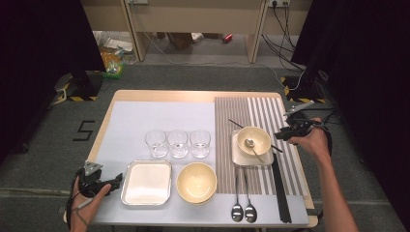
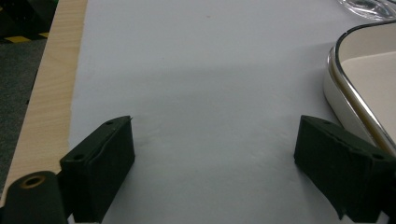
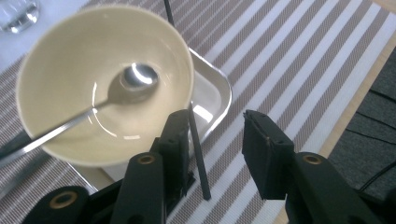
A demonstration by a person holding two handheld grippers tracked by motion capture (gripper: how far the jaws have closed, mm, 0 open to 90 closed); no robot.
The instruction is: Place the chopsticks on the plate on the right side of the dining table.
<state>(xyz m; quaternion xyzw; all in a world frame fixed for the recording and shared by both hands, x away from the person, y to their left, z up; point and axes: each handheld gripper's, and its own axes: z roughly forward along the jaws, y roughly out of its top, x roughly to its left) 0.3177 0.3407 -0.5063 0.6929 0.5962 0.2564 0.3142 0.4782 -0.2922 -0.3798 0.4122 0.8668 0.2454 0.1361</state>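
- From above, I see my right hand-held gripper (image 1: 285, 134) at the right edge of the cream bowl (image 1: 254, 139), which sits on a small steel tray (image 1: 238, 157) on the striped mat (image 1: 270, 116). A spoon (image 1: 251, 144) lies in the bowl, and a black chopstick (image 1: 276, 148) runs under it, sticking out beside the tray.
- Still from above, my left hand-held gripper (image 1: 116, 182) rests at the near left of the bench (image 1: 164, 95), just beside the empty steel tray (image 1: 146, 182). Three glasses (image 1: 177, 143), a second cream bowl (image 1: 196, 181), two spoons (image 1: 243, 211) and a bundle of chopsticks (image 1: 281, 193) lie well apart from the work.
- Along the left gripper (image 2: 215, 158), I see jaws spread wide over bare grey surface, nothing between them, the empty tray's rim (image 2: 350, 88) close to one jaw.
- Along the right gripper (image 3: 215, 144), the jaws stand apart and hold nothing. The chopstick (image 3: 197, 149) lies against the inner face of the jaw nearer the bowl (image 3: 102, 84), with the tray (image 3: 212, 95) corner just behind.
- My worry: closing here could pinch the thin stick off-centre, so it slips or pivots. A levered chopstick could tip the bowl and throw out the spoon (image 3: 116, 91). That jaw could also catch the tray and drag it across the mat (image 3: 303, 60).
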